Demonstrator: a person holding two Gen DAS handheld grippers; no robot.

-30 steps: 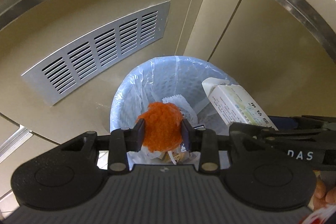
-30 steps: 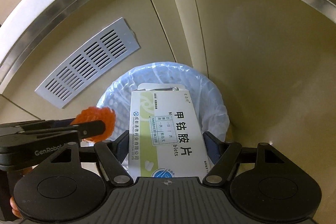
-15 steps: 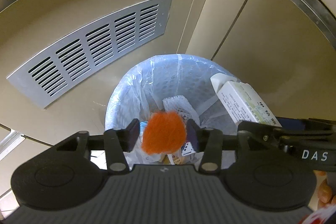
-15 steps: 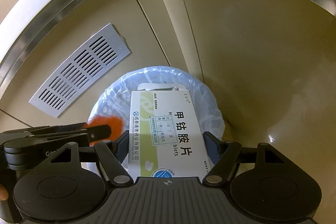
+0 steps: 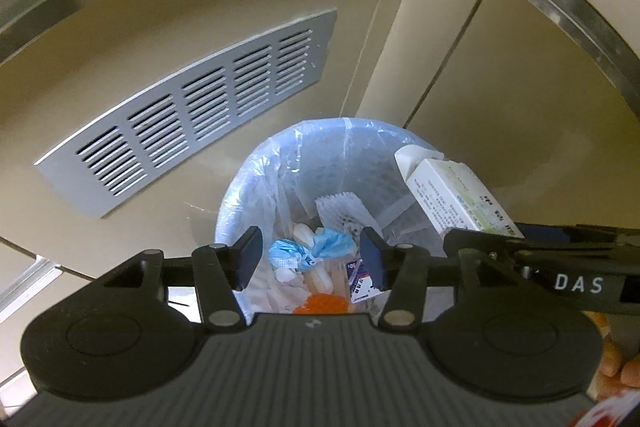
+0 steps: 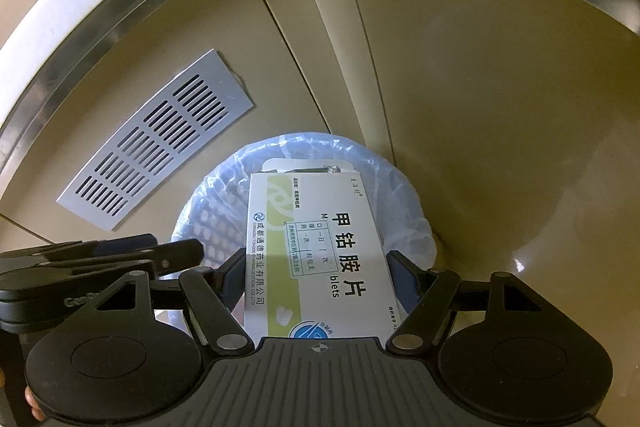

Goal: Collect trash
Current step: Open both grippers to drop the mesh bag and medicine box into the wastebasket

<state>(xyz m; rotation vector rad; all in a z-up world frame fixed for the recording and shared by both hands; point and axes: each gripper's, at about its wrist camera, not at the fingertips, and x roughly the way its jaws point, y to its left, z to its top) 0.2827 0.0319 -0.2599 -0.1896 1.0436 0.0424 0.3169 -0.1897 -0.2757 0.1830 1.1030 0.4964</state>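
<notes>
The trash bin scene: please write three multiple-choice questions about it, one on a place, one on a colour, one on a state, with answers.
1. Where is the orange ball?
A. between the left gripper's fingers
B. inside the trash bin
C. on the floor beside the vent grille

2. What colour is the crumpled wad lying among the trash?
A. blue
B. black
C. red

3. What is the state of the right gripper?
A. open and empty
B. shut on the medicine box
C. shut on a bottle

Answers:
1. B: the orange ball lies in the trash bin, below the open, empty left gripper.
2. A: the crumpled wad among the white scraps is light blue.
3. B: the right gripper clamps the medicine box on both sides, above the bin.
</notes>
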